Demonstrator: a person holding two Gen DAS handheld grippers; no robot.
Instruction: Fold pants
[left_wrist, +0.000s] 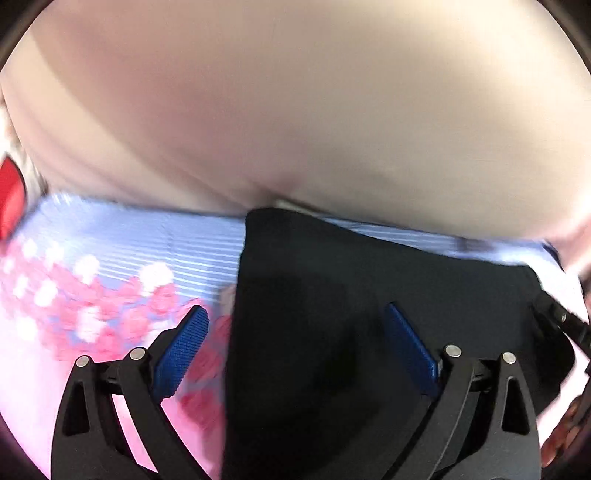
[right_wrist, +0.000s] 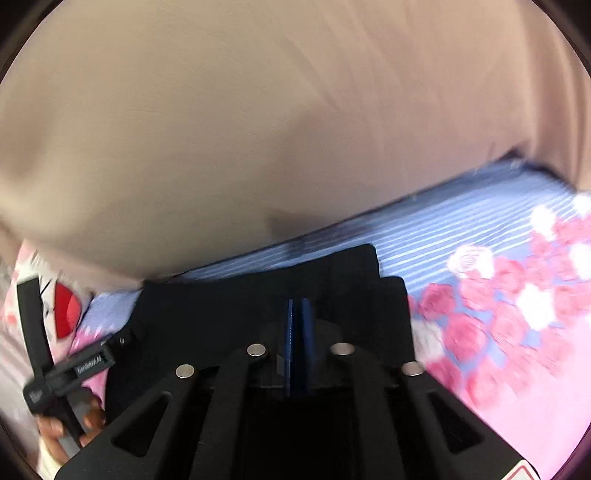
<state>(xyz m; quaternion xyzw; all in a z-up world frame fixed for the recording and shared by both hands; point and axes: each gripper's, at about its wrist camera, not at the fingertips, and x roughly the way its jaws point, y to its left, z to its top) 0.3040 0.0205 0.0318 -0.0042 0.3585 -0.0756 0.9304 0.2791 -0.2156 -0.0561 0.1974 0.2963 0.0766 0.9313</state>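
Note:
The black pants lie folded on the bed sheet, near its far edge by the wall. My left gripper is open, its blue pads wide apart, the left pad over the sheet and the right pad over the pants' left part. In the right wrist view the pants lie under my right gripper, whose blue pads are pressed together; I cannot tell whether cloth is between them. The left gripper body and the hand holding it show at the left.
The bed sheet is blue-striped with pink and white flowers, also on the right in the right wrist view. A beige wall rises right behind the bed. A pillow with a red print lies at the left.

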